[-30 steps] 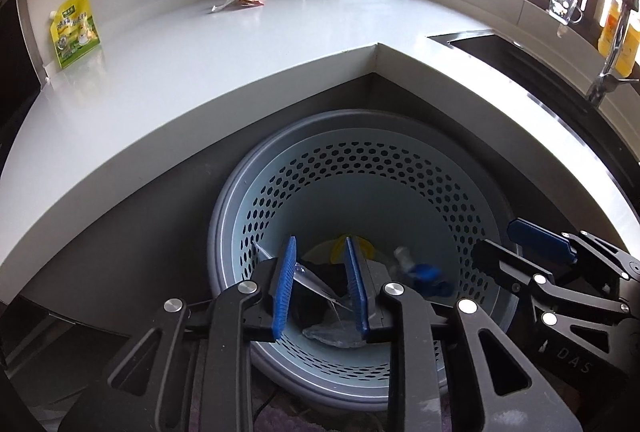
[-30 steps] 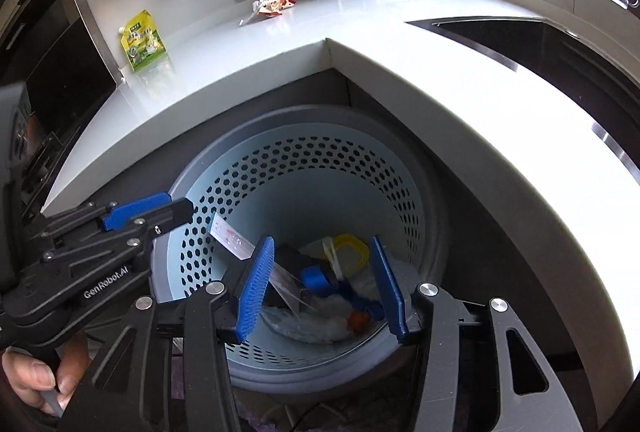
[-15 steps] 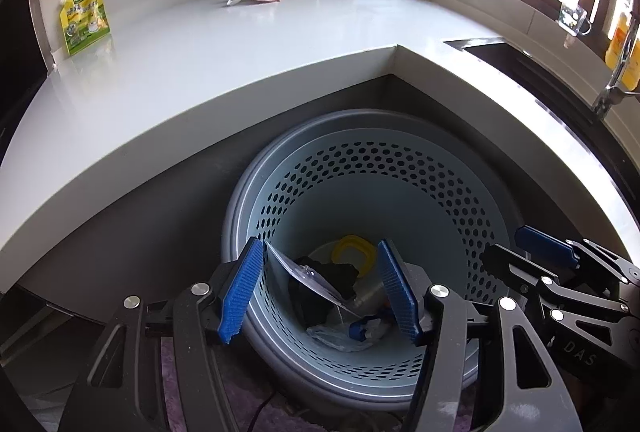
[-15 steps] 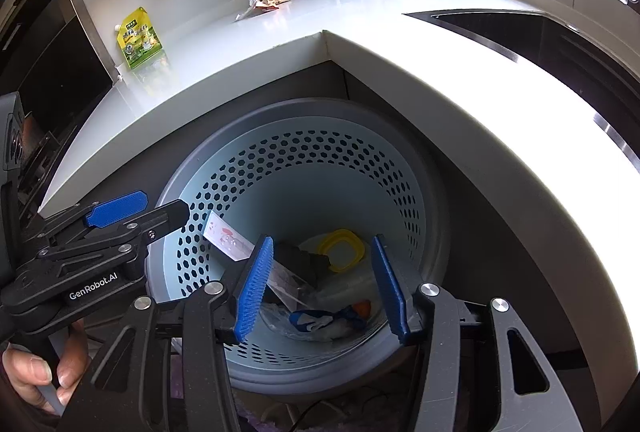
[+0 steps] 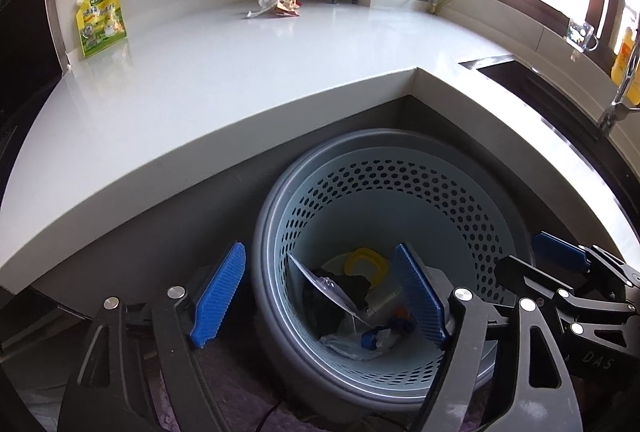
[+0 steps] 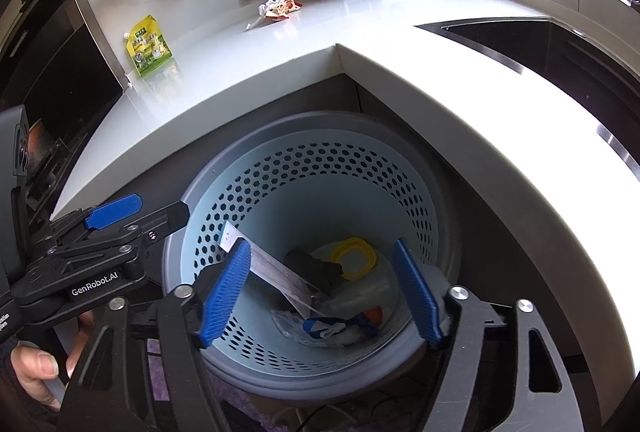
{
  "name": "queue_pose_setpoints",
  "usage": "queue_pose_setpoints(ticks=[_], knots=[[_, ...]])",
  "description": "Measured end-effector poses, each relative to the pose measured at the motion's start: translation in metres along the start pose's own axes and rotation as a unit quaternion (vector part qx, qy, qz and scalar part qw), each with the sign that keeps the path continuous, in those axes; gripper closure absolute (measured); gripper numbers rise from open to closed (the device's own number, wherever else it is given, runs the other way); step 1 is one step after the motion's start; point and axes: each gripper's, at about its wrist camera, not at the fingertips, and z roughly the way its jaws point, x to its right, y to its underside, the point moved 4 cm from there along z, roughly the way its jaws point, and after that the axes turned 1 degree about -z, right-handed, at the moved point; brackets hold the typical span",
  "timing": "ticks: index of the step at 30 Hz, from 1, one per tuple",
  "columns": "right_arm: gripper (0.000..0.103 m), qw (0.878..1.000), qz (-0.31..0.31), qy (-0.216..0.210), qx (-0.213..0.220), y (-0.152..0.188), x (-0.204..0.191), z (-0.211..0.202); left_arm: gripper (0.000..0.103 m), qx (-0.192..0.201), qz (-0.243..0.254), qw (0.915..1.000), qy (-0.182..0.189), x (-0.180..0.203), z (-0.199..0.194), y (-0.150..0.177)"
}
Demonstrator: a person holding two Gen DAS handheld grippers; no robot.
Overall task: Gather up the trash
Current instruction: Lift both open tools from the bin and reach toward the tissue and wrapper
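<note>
Kitchen corner counters in white wrap around a grey-rimmed, pale blue perforated bin (image 6: 304,192) that stands on the floor directly below both grippers. Inside the bin lies a heap of trash: a clear flat wrapper (image 6: 276,268) leaning against the near wall, a dark crumpled piece (image 6: 316,264), a yellow ring-shaped lid (image 6: 356,256), a blue and white wrapper (image 6: 336,326) on clear film, and a small orange bit that is too small to identify. The bottom of the bin is partly hidden behind the blue pads of each gripper. The left gripper (image 5: 320,296) hangs over the bin's near rim with its jaws opening, spread wide, one pad outside the rim and one above the inside, nothing pinched between them. The right gripper (image 6: 324,296) is likewise over the bin, jaws opening wide, with no object pressed by its pads; the wrapper seen between them lies lower down in the bin. A hand (image 6: 36,372) on the left gripper's handle is cut off at the frame edge. Farther back on the counter (image 5: 240,72), crumpled trash (image 5: 276,6) sits near the wall, and a yellow-green pouch (image 5: 100,18) leans at the far left. A sink (image 6: 540,44) is sunk in on the right.
</note>
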Motion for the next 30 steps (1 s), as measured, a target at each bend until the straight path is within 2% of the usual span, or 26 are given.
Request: queue_pose_setpoints(ticks=[7, 13, 17, 20, 25, 28, 30], knots=[[0.028, 0.999, -0.012, 0.004, 0.030, -0.028, -0.008, -0.011, 0.010, 0.053, -0.003, 0.9985, -0.017, -0.018, -0.026, -0.027], [0.028, 0.995, -0.054, 0.016, 0.079, -0.078, -0.024, -0.026, 0.007, 0.108, 0.002, 0.9933, -0.040, -0.036, -0.048, -0.075], [0.027, 0.991, -0.070, 0.011, 0.117, -0.133, -0.038, -0.037, 0.007, 0.141, -0.008, 0.9891, -0.042, -0.049, -0.059, -0.125], [0.023, 0.984, -0.094, 0.015, 0.152, -0.181, -0.048, -0.050, 0.007, 0.173, -0.016, 0.9838, -0.045, -0.058, -0.068, -0.170], [0.022, 0.979, -0.105, 0.005, 0.176, -0.258, -0.054, -0.051, 0.007, 0.216, -0.019, 0.9746, -0.057, -0.073, -0.078, -0.243], [0.020, 0.971, -0.105, 0.001, 0.214, -0.309, -0.059, -0.056, 0.006, 0.229, -0.014, 0.9709, -0.068, -0.082, -0.074, -0.287], [0.014, 0.966, -0.102, -0.003, 0.240, -0.342, -0.060, -0.053, 0.006, 0.229, -0.022, 0.9700, -0.079, -0.091, -0.064, -0.311]])
